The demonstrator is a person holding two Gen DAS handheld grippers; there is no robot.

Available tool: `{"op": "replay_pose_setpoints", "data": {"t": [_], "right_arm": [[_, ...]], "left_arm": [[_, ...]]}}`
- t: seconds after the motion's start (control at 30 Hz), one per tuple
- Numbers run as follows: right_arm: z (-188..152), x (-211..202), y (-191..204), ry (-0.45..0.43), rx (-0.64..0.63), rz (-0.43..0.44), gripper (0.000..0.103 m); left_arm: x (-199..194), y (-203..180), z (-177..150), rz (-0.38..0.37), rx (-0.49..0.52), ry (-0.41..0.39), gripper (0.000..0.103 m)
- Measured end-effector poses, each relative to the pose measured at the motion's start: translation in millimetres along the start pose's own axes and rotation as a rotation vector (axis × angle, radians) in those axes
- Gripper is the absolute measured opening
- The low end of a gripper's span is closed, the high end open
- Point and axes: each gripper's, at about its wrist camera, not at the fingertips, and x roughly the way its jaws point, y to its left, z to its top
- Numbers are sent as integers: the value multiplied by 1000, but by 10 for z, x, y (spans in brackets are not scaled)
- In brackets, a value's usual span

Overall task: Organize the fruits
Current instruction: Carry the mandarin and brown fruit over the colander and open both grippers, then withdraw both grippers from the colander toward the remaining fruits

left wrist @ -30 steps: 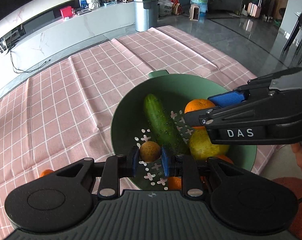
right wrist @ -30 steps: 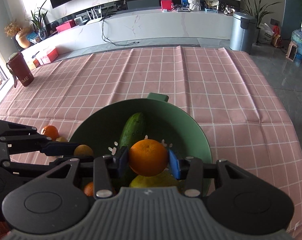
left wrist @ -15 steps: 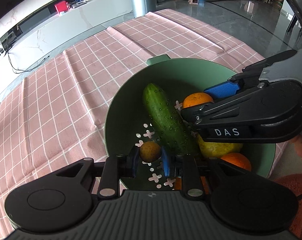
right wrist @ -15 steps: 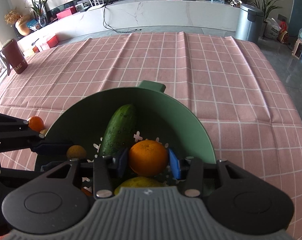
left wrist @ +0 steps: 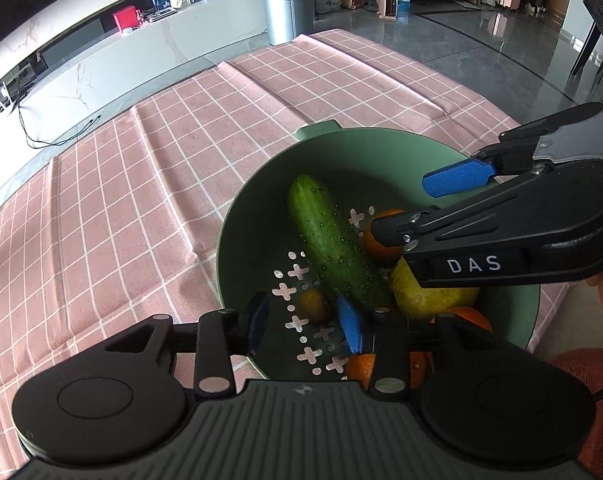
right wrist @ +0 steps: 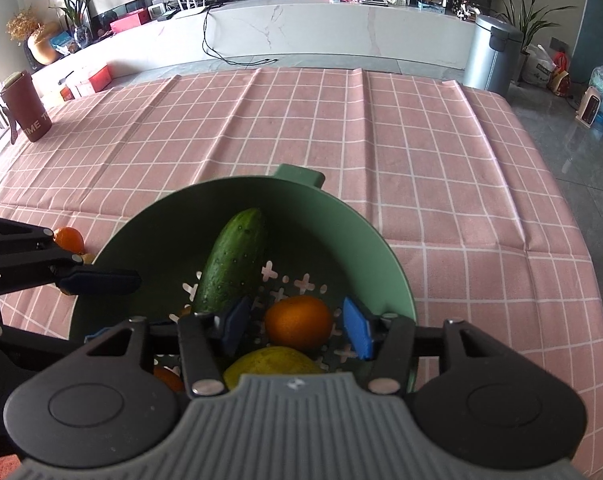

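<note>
A green colander bowl (left wrist: pixel 261 208) (right wrist: pixel 365 240) sits on the pink checked cloth. It holds a cucumber (left wrist: pixel 333 240) (right wrist: pixel 233 260), a yellow pear (left wrist: pixel 425 292) (right wrist: pixel 273 364), oranges and a small brown fruit (left wrist: pixel 313 304). My left gripper (left wrist: pixel 303 322) is open over the bowl, with the brown fruit lying free between its pads. My right gripper (right wrist: pixel 297 326) is open, with an orange (right wrist: pixel 299 322) (left wrist: pixel 381 236) resting in the bowl between its pads. The right gripper also shows in the left wrist view (left wrist: pixel 425 204), and a left fingertip shows in the right wrist view (right wrist: pixel 101 280).
An orange (right wrist: pixel 69 238) and a small brown fruit lie on the cloth left of the bowl. A dark red bottle (right wrist: pixel 25 112) stands at the table's far left. The table's right edge is close to the bowl. A steel bin (right wrist: pixel 493 56) stands on the floor beyond.
Both grippers have opened over the bowl. The left let go of the small brown fruit and the right let go of the orange; both fruits now lie in the bowl.
</note>
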Motion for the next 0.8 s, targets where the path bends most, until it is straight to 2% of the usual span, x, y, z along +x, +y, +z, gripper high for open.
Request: {"op": "replay_pose_setpoints", "data": {"t": [0.13, 0.37, 0.6, 0.8], "right_arm": [[7, -142, 15, -25, 25, -6, 58], [-17, -455, 167, -101, 87, 3, 67], [-81, -713, 530, -194, 154, 57, 67], [-211, -743, 979, -250, 165, 97, 67]], "left_arm": [[-162, 91, -25, -11, -40, -35, 50], [-566, 363, -107, -25, -180, -137, 51], [-906, 667, -298, 22, -273, -212, 51], [-1088, 968, -532, 69, -332, -241, 51]]}}
